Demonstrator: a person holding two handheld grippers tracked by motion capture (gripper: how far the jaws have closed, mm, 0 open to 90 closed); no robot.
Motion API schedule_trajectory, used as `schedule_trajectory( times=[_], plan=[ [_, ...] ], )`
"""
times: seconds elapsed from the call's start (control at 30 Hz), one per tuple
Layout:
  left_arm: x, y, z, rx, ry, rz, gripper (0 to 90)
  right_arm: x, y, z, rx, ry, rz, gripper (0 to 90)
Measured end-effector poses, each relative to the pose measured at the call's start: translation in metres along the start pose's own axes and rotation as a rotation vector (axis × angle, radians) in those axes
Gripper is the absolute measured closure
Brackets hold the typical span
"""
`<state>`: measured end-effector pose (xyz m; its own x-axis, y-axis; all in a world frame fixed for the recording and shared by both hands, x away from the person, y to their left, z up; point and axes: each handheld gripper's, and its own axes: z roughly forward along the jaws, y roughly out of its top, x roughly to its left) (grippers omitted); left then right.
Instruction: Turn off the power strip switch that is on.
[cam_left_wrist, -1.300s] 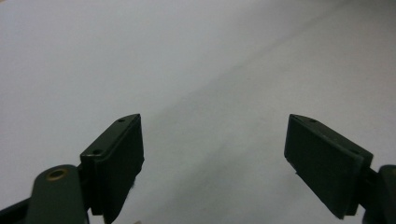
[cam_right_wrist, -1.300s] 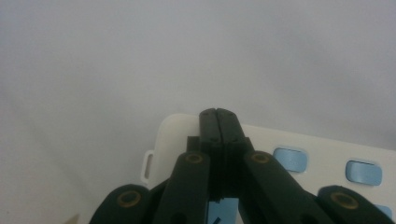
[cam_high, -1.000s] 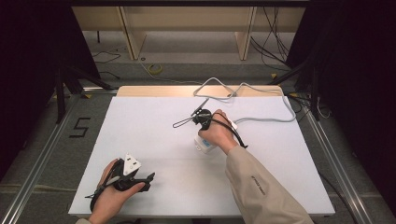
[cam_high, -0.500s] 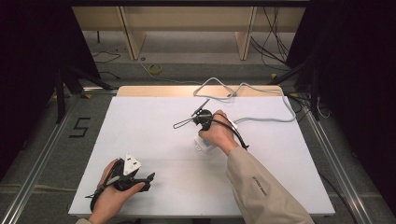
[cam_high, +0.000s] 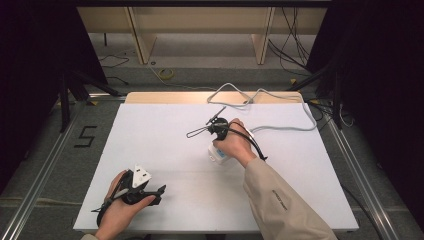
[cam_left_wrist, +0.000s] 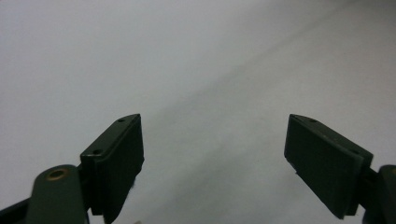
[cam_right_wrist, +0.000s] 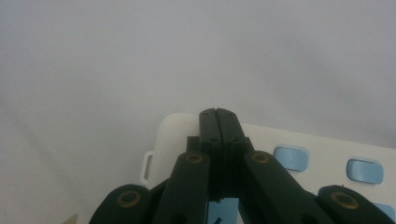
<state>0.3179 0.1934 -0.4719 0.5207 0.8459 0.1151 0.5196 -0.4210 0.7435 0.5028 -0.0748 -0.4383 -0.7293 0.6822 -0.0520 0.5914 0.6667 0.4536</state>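
Probably a lab: white table (cam_high: 150, 150), aluminium rails (cam_high: 45, 165), loose cables (cam_high: 295, 35).

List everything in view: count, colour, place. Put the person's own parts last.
White flat plastic device with pale blue buttons: 1, white, mid-table under the right gripper.
White table top: 1, white, centre.
Grey cable: 1, grey, looping across the table's far right.
Number 5 floor mark: 1, black, left of the table.
Wooden frame: 1, light wood, beyond the table.
Left gripper: 1, black, near left, jaws apart.
Right gripper: 1, black, jaws together over the device.
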Motion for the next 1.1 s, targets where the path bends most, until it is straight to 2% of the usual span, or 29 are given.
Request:
schedule_trajectory(
  times=[0.03,0.07,0.23,0.53,1.1],
  plan=[
    [0.000,0.000,0.000,0.000,0.000,0.003,19.7,0.000,0.000,-0.002,-0.012,0.005,0.005,90.0],
    [0.000,0.000,0.000,0.000,0.000,0.000,19.7,0.000,0.000,-0.003,0.000,0.010,-0.001,90.0],
    [0.000,0.000,0.000,0.000,0.001,0.000,19.7,0.001,-0.003,-0.005,-0.005,0.016,-0.010,90.0],
    [0.000,0.000,0.000,0.002,0.001,0.001,19.7,-0.002,-0.010,-0.018,-0.018,0.008,-0.026,90.0],
    [0.000,0.000,0.000,0.005,0.005,0.000,19.7,-0.015,-0.052,-0.043,-0.043,0.022,-0.005,86.5]
  ],
)
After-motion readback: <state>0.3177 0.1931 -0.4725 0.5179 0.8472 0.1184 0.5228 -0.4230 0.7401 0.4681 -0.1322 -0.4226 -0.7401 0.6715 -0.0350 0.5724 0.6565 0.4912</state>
